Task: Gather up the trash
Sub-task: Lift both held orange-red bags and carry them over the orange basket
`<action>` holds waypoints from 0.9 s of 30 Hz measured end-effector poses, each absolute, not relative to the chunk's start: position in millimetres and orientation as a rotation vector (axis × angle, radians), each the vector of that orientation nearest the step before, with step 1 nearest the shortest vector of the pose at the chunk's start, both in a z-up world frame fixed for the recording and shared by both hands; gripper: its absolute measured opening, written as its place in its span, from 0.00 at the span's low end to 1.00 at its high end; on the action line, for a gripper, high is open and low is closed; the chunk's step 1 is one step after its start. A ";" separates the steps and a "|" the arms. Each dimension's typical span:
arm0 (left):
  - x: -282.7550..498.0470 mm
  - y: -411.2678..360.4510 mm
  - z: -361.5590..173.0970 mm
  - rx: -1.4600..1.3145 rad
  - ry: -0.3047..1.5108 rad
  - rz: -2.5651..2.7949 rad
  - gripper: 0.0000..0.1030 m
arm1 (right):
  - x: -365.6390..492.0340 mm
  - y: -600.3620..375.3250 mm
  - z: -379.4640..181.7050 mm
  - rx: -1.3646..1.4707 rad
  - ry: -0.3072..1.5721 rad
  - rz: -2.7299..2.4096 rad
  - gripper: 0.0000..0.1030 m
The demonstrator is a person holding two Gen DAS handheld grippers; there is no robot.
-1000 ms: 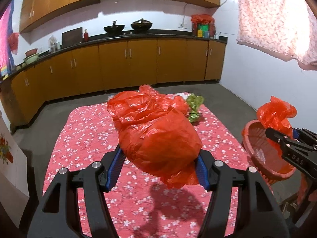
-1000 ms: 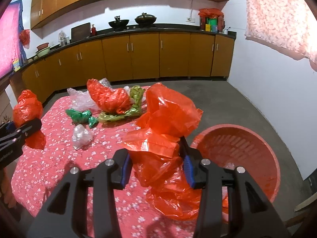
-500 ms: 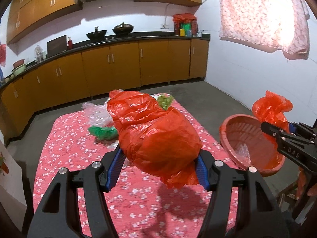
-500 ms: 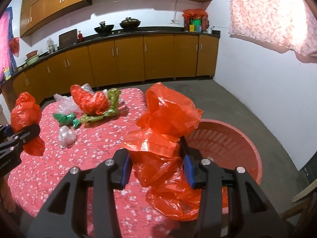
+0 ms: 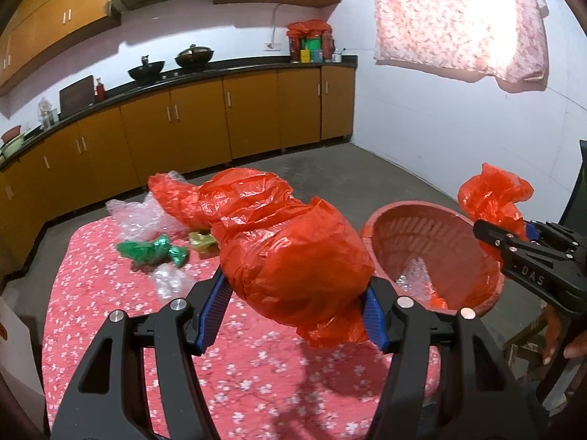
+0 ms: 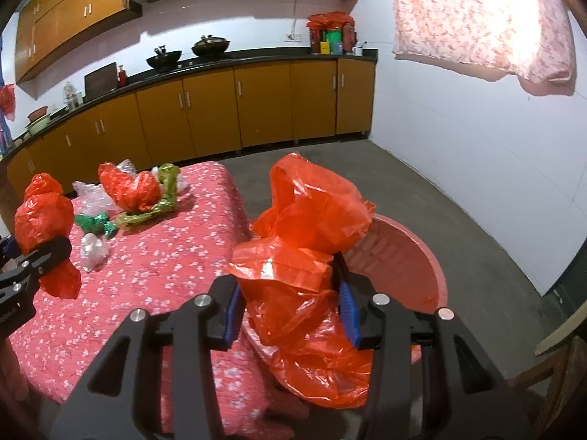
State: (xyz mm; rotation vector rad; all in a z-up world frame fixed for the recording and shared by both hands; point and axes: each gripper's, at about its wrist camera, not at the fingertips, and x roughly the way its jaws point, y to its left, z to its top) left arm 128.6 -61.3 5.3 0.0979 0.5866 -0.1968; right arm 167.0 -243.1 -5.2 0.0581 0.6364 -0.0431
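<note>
In the left wrist view my left gripper [image 5: 293, 306] is shut on a stuffed red plastic bag [image 5: 293, 253], held above the table [image 5: 110, 330] in its red flowered cloth. Right of the table stands a red basket [image 5: 385, 220] with clear plastic scraps inside. My right gripper [image 6: 290, 310] is shut on a crumpled red plastic bag [image 6: 308, 234] that hangs over the basket's [image 6: 418, 256] near rim. At the table's far end lie loose trash: another red bag [image 6: 128, 190], a green wrapper [image 6: 93, 222], a yellow-green bag [image 6: 163, 198] and clear plastic [image 6: 91, 249].
Brown kitchen cabinets [image 5: 183, 139] and a dark counter with pans run along the back wall. Bare grey floor [image 6: 422, 190] lies between the basket and the white wall. A wooden chair [image 6: 561, 363] stands at the lower right. A person's hand [image 5: 572, 348] holds the right gripper.
Both grippers have carried their red bags rightward, away from the table's middle. The basket now sits closer and larger in both views, with the right bag over its rim.
</note>
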 end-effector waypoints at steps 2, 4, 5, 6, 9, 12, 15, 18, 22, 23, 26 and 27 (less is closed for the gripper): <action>130.5 -68.7 3.9 0.101 0.591 -0.209 0.61 | 166.2 -250.4 -7.7 0.065 0.639 -0.056 0.42; 132.3 -74.7 2.8 0.103 0.595 -0.221 0.61 | 165.0 -257.9 -10.2 0.072 0.641 -0.067 0.42; 133.1 -78.6 1.9 0.103 0.598 -0.225 0.61 | 165.1 -260.2 -11.4 0.074 0.643 -0.071 0.42; 134.4 -82.2 0.5 0.103 0.601 -0.233 0.61 | 165.1 -263.2 -12.7 0.077 0.645 -0.076 0.42; 137.5 -91.9 -3.4 0.106 0.609 -0.254 0.61 | 165.8 -275.2 -19.1 0.088 0.657 -0.096 0.42; 141.2 -104.6 -9.1 0.109 0.619 -0.275 0.61 | 167.8 -284.1 -23.8 0.098 0.666 -0.109 0.42; 147.4 -115.7 -13.7 0.104 0.632 -0.299 0.61 | 170.3 -292.6 -28.3 0.100 0.673 -0.119 0.42; 154.2 -126.7 -17.1 0.096 0.641 -0.327 0.61 | 173.6 -299.3 -30.6 0.098 0.676 -0.122 0.42; 164.1 -143.1 -19.0 0.101 0.644 -0.367 0.61 | 180.6 -306.0 -32.5 0.094 0.681 -0.116 0.42; 166.3 -146.5 -19.7 0.103 0.644 -0.378 0.61 | 181.9 -307.2 -33.2 0.093 0.682 -0.115 0.42; 175.0 -160.1 -21.0 0.103 0.647 -0.423 0.61 | 189.1 -313.2 -34.1 0.098 0.684 -0.115 0.42; 177.4 -164.8 -21.6 0.105 0.646 -0.435 0.61 | 191.3 -315.2 -34.5 0.099 0.685 -0.115 0.42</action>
